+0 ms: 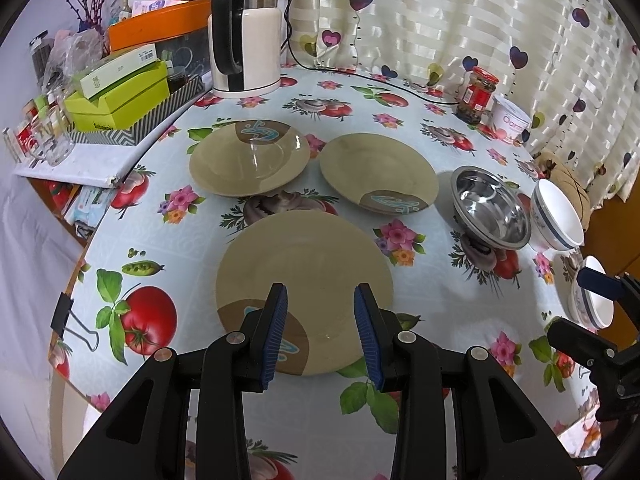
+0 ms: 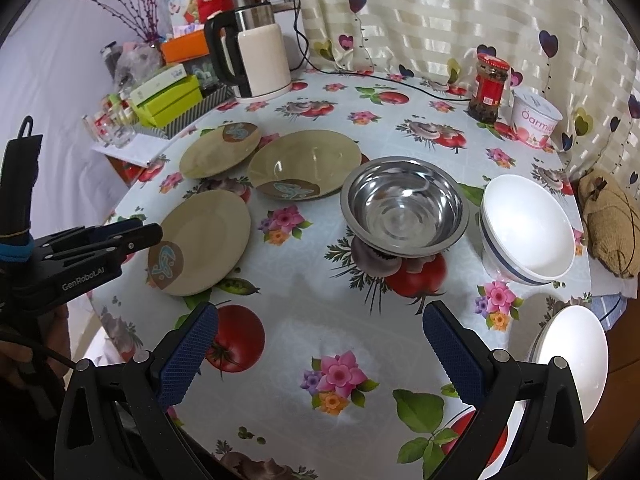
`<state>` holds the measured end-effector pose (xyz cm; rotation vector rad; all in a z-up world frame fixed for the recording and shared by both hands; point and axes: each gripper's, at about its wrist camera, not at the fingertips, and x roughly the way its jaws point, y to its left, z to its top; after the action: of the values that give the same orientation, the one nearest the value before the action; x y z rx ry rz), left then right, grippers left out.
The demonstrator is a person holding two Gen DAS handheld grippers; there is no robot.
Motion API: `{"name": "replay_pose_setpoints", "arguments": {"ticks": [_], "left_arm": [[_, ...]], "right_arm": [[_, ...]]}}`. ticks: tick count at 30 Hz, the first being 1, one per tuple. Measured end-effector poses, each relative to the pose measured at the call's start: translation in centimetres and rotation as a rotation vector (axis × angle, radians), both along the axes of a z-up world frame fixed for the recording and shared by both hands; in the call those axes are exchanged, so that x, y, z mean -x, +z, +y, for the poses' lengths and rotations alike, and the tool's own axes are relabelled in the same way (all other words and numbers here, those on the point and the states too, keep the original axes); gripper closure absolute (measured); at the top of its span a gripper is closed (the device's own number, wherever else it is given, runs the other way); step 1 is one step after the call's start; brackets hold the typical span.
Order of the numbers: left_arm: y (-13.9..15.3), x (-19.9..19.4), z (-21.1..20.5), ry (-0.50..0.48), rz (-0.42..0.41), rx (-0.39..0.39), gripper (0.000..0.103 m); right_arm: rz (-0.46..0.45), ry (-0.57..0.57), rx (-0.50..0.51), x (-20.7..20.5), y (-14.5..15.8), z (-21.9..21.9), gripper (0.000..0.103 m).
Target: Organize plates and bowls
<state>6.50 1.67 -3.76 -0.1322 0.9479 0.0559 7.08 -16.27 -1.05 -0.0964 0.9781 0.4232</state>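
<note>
round tan ceramic plates: 3 (image 2: 206, 242) (image 2: 219, 150) (image 2: 306, 164) | shiny steel bowl: 1 (image 2: 404, 208) | white blue-banded bowls: 2 (image 2: 528, 226) (image 2: 576, 356) | cream electric kettle: 1 (image 2: 260, 56) | red-lidded glass jar: 1 (image 2: 489, 88) | white yoghurt tub: 1 (image 2: 536, 120)

Round table (image 2: 320, 320) with a glossy oilcloth, pale blue, printed all over with tomatoes, flowers and mushrooms. Sitting on it: three tan plates, one near the front edge (image 1: 304, 292), one back left (image 1: 248, 160) and one just right of that (image 1: 378, 172), none touching. Then a stainless steel bowl (image 2: 404, 208), and beside it a stack of white bowls with a blue band (image 2: 528, 228). Another white bowl (image 2: 572, 356) sits at the right edge. Further back there's a cream electric kettle (image 2: 260, 56) on its base, a red-lidded jar (image 2: 490, 88) and a yogurt tub (image 2: 536, 120) just beside it. A binder clip (image 1: 64, 316) grips the cloth at the left rim.
</note>
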Motion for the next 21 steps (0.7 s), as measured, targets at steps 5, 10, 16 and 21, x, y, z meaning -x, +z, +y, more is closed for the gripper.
{"name": "replay_pose_setpoints", "arguments": {"ticks": [5,10,16,21], "left_arm": [[-0.11,-0.09,0.15,0.001,0.002,0.004,0.067],[-0.2,-0.15,0.3,0.005,0.002,0.005,0.067],[-0.25,-0.19,0.36,0.006,0.003,0.007,0.067],[-0.29,-0.2,0.34,0.006,0.004,0.01,0.067]], "right_arm": [[0.0,0.0,0.001,-0.04,0.04,0.02,0.0],[0.0,0.001,0.004,0.0,-0.13,0.3,0.0],[0.0,0.002,0.006,-0.06,-0.27,0.57,0.0],[0.004,0.002,0.008,-0.04,-0.32,0.63,0.0]]}}
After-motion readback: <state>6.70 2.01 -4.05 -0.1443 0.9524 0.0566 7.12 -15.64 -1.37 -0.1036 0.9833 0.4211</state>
